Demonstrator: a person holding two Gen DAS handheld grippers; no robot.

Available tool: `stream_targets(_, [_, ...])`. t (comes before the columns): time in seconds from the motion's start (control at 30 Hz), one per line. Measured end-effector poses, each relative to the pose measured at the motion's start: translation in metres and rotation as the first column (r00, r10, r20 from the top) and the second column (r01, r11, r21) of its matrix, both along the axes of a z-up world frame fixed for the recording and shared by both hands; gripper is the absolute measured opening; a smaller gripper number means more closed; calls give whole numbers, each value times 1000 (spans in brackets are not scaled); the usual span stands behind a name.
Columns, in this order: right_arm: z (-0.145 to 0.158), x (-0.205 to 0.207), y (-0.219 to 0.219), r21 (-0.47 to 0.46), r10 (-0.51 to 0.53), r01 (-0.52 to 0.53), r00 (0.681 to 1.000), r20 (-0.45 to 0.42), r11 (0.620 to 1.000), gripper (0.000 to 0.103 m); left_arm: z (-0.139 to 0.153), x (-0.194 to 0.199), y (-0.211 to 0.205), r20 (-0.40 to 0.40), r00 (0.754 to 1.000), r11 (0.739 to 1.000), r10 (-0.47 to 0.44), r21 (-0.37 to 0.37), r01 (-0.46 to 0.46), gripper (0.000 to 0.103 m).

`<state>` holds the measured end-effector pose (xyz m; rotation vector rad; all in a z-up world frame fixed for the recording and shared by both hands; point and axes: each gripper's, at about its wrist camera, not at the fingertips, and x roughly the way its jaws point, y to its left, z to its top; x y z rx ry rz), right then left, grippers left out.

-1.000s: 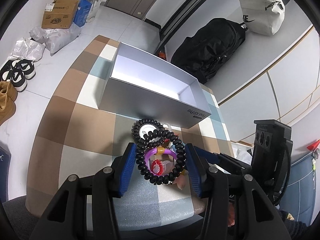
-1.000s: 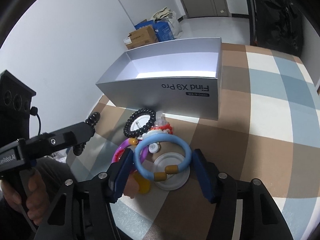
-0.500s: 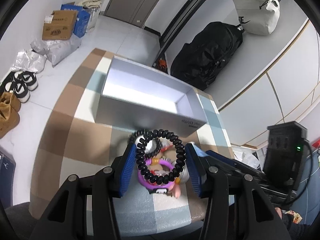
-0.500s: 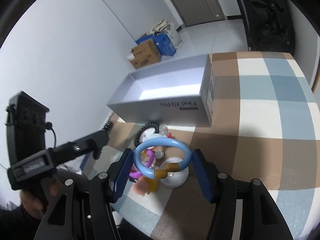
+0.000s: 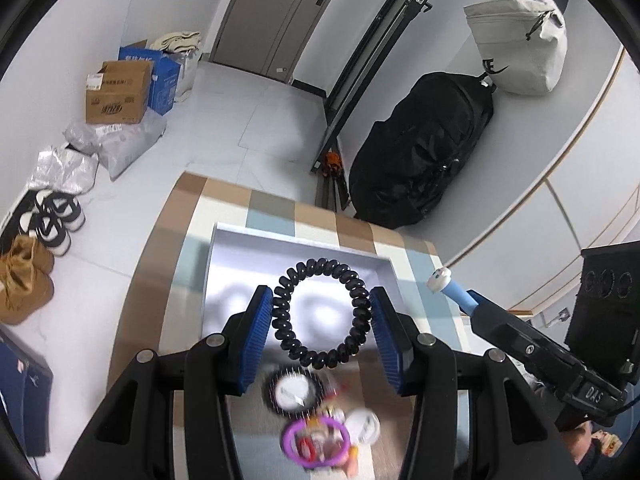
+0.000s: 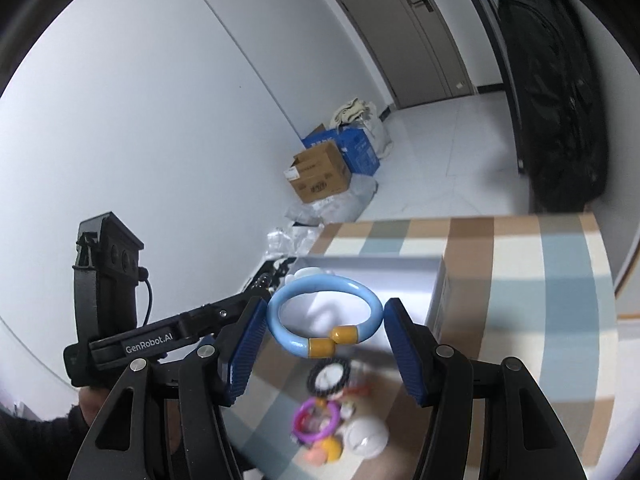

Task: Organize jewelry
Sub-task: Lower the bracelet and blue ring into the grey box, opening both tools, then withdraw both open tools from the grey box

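The left gripper [image 5: 322, 326] pinches the black coil band [image 5: 321, 314] and the right gripper [image 6: 324, 328] the blue bangle [image 6: 323, 314], both seemingly over the silver box [image 5: 224, 280] at frame centre; spread the jaws only once well inside its walls.

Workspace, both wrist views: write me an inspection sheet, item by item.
Surface: checked tabletop.
Job's things: black coil bracelet and blue bangle held up; open silver box holds no jewelry that shows.
Clutter: blurred pile with purple ring beside the box.
Grippers: left gripper shut on the coil bracelet; right gripper shut on the bangle.
Cables: black lead on the left handle.
Surroundings: cardboard boxes, shoes, black bag.
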<state>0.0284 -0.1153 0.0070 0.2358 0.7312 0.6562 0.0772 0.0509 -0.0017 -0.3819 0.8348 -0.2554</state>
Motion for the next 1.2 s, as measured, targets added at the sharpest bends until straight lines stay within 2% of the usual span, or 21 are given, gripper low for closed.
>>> stream_targets(0.13, [-4, 19, 3, -23, 6, -6, 1000, -4, 1000, 60, -10, 20, -4, -18, 1000, 999, -8, 33, 8, 44])
stream_targets(0.4, [-31, 49, 11, -71, 32, -36, 998, -50, 997, 60, -32, 42, -4, -93, 994, 999, -50, 9, 51, 44])
stream_targets(0.53, [-44, 62, 10, -62, 33, -39, 996, -86, 997, 60, -39, 51, 0, -132, 990, 998, -53, -36, 48, 44])
stream_targets(0.67, [-51, 72, 6, -29, 26, -30, 992, -121, 999, 60, -36, 52, 0, -128, 991, 998, -45, -41, 40, 44])
stream_targets(0.77, [-53, 77, 6, -22, 22, -25, 991, -131, 999, 60, -34, 52, 0, -120, 992, 997, -47, -71, 39, 44])
stream_targets(0.87, [-53, 78, 4, 1, 16, -16, 991, -133, 1000, 62, -35, 57, -1, -138, 990, 997, -41, -67, 32, 47])
stream_targets(0.93, [-53, 79, 1, 21, 13, -10, 990, -140, 1000, 67, -34, 59, -1, -134, 990, 995, -50, -90, 39, 55])
stream_targets(0.97, [-53, 79, -1, 38, 10, -5, 990, -142, 999, 72, -34, 59, -1, -132, 990, 994, -48, -99, 35, 65])
stream_targets(1.0, [-52, 79, -4, 60, 8, 0, 990, -141, 998, 73, -33, 58, 0, -127, 991, 994, -41, -106, 28, 71])
stream_targets(1.07, [-48, 77, -11, 84, -3, 15, 990, -141, 996, 77, -31, 56, 1, -106, 994, 993, -39, -111, 27, 72])
stream_targets(1.2, [-38, 69, -25, 124, -32, 46, 993, -111, 991, 89, -27, 52, -4, -76, 996, 998, -37, -54, 33, 72])
